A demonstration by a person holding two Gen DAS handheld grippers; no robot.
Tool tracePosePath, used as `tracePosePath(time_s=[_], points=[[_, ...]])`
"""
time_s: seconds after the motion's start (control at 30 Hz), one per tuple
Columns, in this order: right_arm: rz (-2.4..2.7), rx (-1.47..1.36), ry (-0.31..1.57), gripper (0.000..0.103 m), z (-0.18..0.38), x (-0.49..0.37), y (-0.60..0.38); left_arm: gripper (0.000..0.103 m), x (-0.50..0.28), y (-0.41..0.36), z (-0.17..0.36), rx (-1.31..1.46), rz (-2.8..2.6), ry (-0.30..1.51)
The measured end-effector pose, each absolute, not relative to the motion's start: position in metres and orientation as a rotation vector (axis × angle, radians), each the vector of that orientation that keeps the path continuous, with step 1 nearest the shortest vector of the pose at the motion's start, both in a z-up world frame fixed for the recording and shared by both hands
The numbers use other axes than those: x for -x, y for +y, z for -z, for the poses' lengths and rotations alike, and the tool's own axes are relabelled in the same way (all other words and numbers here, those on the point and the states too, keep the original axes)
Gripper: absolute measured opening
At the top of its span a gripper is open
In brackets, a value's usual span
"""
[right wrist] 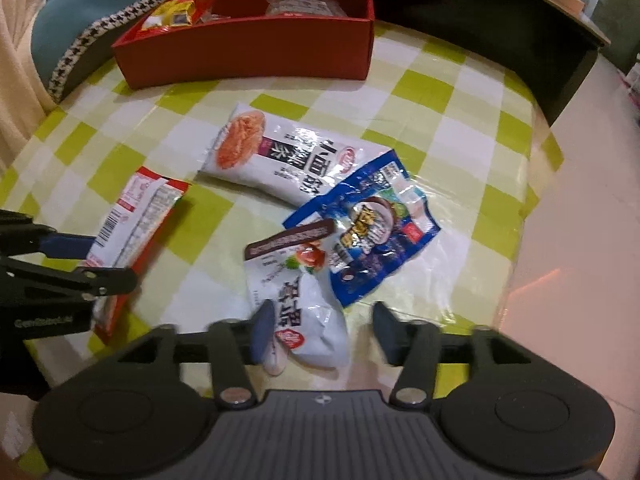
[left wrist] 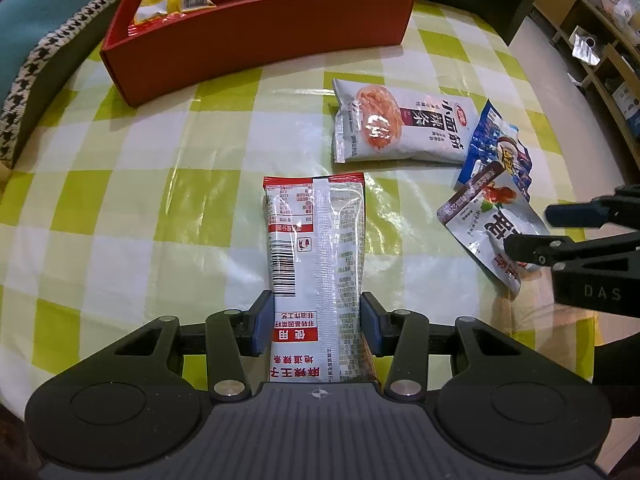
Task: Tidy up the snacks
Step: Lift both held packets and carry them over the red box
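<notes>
My left gripper [left wrist: 316, 326] is shut on a red-and-white snack packet [left wrist: 316, 248], barcode side up; it also shows in the right wrist view [right wrist: 132, 216], lifted at one end. My right gripper [right wrist: 322, 334] is open around the near end of a white pouch with a brown top [right wrist: 304, 300], its left pad touching the pouch. In the left wrist view the right gripper [left wrist: 532, 232] sits over that pouch [left wrist: 488, 220]. A long white noodle-snack packet [right wrist: 280, 156] and a blue packet [right wrist: 372, 232] lie beyond.
A red box [left wrist: 256, 36] stands at the table's far side with a yellow packet [left wrist: 172, 0] and other snacks inside. The green-and-white checked tablecloth [left wrist: 140, 200] covers the table. A houndstooth cushion [left wrist: 24, 80] lies left; the table edge and floor lie right.
</notes>
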State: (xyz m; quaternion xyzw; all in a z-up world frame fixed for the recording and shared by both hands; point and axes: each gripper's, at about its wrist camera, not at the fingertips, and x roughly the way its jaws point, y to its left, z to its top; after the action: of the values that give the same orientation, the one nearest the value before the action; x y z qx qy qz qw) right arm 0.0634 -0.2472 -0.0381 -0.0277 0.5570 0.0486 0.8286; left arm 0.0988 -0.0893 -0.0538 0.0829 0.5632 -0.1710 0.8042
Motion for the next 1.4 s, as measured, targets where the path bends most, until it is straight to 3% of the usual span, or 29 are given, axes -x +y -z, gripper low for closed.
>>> tracePosePath(time_s=[0.2,0.37,0.4,0.43,0.5,1.4], points=[[-0.205,0.07,1.2,0.08,0.043,-0.064,-0.232,0.053,-0.1,-0.091,0.055,-0.18,0.378,1.215],[-0.205,0.165,1.231,0.082,0.061,-0.067,-0.22,0.053,-0.1,-0.091,0.056,-0.188,0.383,1.219],[-0.204,0.159,1.232,0.078,0.06,-0.067,-0.221,0.053,-0.101,-0.091,0.056,-0.187,0.382,1.221],[-0.192,0.151,1.23,0.065,0.059,-0.067,-0.224,0.053,-0.101,-0.09,0.056,-0.186,0.381,1.222],[-0.175,0.129,1.226,0.059,0.056,-0.068,-0.231,0.053,-0.101,-0.09,0.055,-0.185,0.382,1.221],[-0.207,0.061,1.064,0.058,-0.012,-0.098,-0.232,0.053,-0.123,-0.094,0.009,-0.146,0.362,1.104]])
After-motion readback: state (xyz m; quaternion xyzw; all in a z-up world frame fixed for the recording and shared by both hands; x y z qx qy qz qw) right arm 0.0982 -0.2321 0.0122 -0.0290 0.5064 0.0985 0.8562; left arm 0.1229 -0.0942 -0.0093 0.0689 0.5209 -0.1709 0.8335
